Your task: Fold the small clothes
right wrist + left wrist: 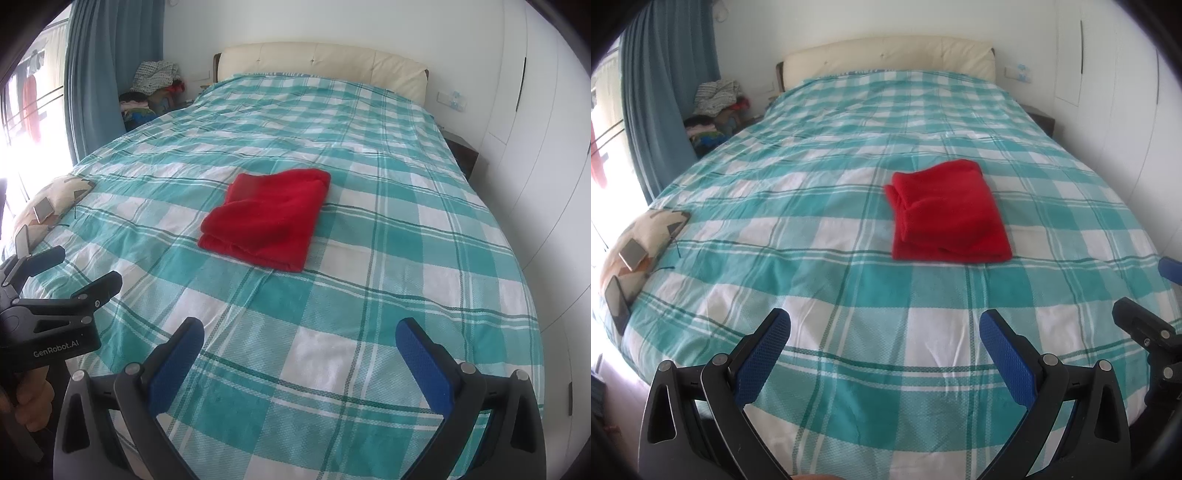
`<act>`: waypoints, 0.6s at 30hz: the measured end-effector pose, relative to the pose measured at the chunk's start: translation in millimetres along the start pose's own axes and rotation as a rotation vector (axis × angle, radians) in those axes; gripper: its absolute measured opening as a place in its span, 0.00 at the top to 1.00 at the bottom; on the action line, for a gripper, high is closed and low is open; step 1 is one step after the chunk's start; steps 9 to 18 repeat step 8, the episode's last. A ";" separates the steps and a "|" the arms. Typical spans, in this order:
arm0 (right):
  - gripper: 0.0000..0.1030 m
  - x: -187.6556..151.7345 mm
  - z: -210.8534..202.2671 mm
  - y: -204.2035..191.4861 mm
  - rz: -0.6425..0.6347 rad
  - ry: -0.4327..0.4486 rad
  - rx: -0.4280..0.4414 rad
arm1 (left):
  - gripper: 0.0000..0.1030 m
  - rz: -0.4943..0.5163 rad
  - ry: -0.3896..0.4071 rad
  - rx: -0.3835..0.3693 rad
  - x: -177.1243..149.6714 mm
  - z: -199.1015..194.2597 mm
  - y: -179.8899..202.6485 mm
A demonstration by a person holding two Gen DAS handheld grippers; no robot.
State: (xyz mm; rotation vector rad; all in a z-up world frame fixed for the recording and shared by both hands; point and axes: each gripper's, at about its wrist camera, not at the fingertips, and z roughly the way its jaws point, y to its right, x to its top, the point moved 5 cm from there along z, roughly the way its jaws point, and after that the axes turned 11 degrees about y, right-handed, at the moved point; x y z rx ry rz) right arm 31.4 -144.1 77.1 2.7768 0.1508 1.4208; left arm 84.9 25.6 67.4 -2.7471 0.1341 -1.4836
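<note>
A bed [798,236] with a teal and white checked cover fills the frame. A folded red garment [947,212] lies flat at its centre. Both the left hand-held gripper [882,332] and right hand-held gripper [299,339] hover at the bottom, released, grasping nothing.

We find both wrist views positioned above the foot of the bed [849,295], facing the headboard [886,55]. The left view sits left of the right one. Both share the bed [369,295], red folded garment [947,214] [266,218] and curtain [96,74].
</note>
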 end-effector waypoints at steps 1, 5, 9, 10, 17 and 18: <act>0.01 0.1 0.0 -0.1 0.000 0.000 0.001 | 0.00 0.000 0.002 -0.008 -0.2 -0.5 1.1; 0.01 -0.9 1.2 0.9 0.007 -0.001 0.005 | 0.00 0.009 0.010 -0.003 -1.1 -1.4 4.5; 0.01 -1.6 2.7 1.9 0.014 -0.003 0.007 | 0.00 0.014 0.023 0.017 -1.1 -2.7 2.7; 0.01 -1.6 2.7 1.9 0.014 -0.003 0.007 | 0.00 0.014 0.023 0.017 -1.1 -2.7 2.7; 0.01 -1.6 2.7 1.9 0.014 -0.003 0.007 | 0.00 0.014 0.023 0.017 -1.1 -2.7 2.7; 0.01 -1.6 2.7 1.9 0.014 -0.003 0.007 | 0.00 0.014 0.023 0.017 -1.1 -2.7 2.7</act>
